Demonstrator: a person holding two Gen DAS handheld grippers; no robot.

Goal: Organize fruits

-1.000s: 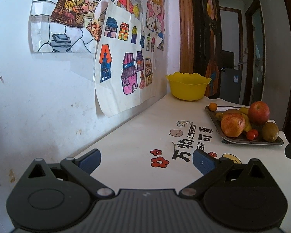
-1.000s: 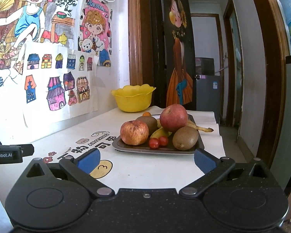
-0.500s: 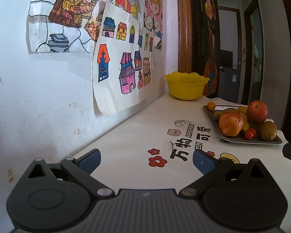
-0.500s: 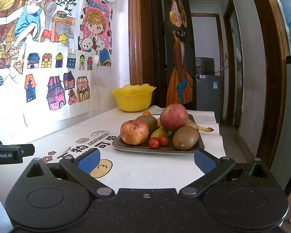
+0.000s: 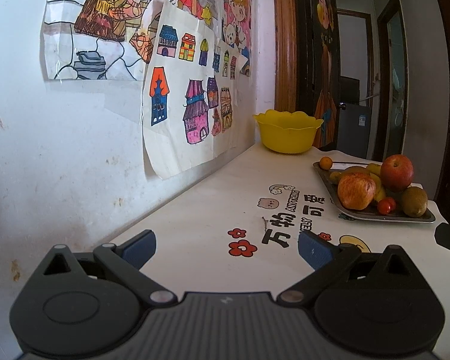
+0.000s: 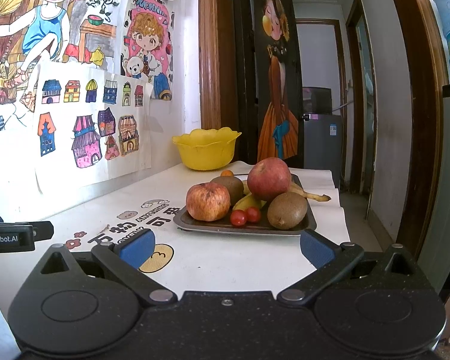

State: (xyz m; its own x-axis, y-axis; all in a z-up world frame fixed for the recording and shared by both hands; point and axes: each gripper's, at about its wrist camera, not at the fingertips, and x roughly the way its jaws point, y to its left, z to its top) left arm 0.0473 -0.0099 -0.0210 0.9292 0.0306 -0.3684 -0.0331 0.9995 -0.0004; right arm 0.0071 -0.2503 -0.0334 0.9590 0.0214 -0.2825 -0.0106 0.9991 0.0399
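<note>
- Fruit sits piled on a dark metal tray (image 6: 303,230) near the right-hand edge of a white table (image 6: 225,258): two red apples, one at the front left (image 6: 207,201) and one riding high on the heap (image 6: 269,179), two kiwis (image 6: 287,210), a banana (image 6: 249,201), a pair of cherry tomatoes (image 6: 245,216) and a small orange (image 5: 326,162) at the tray's far corner.
- A yellow bowl (image 6: 206,152) stands beyond the tray, against the wall; its inside is hidden from both cameras.
- The right gripper (image 6: 226,247) faces the tray from just in front, blue pads spread wide and holding nothing.
- The left gripper (image 5: 226,247) hangs over the printed table cover nearer the wall, jaws likewise apart and empty, the tray off to its right.
- Whether this pile is the sorted result or fruit awaiting sorting, the scene does not settle.
- Risk, as judged from here: the upper apple rests on the banana and kiwi, so pulling a lower piece could send it rolling.
- The tray lies close to the table edge; a sideways nudge could push it, or loose round fruit, onto the floor.
- The tomatoes are small and soft; a hard squeeze would likely burst them.
</note>
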